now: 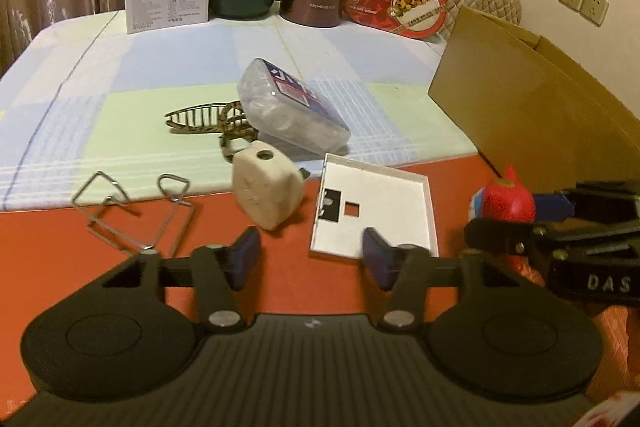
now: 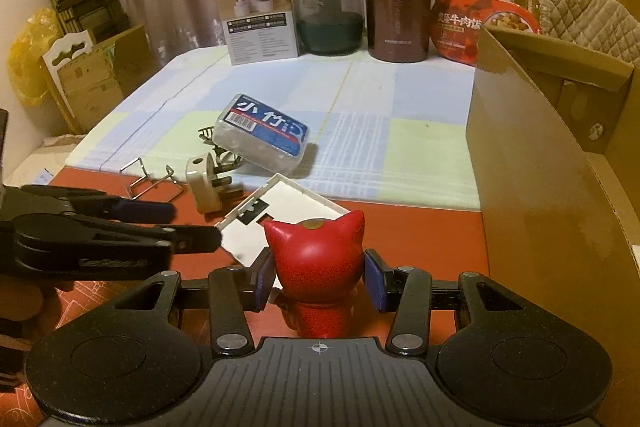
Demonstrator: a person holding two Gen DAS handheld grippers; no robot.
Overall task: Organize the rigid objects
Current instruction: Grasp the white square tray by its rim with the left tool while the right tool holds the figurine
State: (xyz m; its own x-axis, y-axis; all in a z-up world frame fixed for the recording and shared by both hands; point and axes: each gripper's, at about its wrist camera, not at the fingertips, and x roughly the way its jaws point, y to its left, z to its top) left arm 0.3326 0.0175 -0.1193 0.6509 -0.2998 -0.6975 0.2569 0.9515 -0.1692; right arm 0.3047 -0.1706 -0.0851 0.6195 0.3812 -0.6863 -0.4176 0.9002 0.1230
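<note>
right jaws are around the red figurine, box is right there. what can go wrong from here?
1. The right gripper has the red figurine between its pads, but contact on the rounded body looks slight; it could slip or twist on lifting.
2. The cardboard box wall stands tall close on the right; a low carry may knock the figurine against it.
3. The left gripper hovers open near the white tray, close enough to collide.

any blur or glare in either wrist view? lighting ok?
Both views: dim, warm orange cast, strong fisheye bending at the edges. Left wrist view: soft overall, right tool dark at the frame edge. Right wrist view: left tool smeared by motion, dull sheen on the cardboard box; red cat figurine sharp.
</note>
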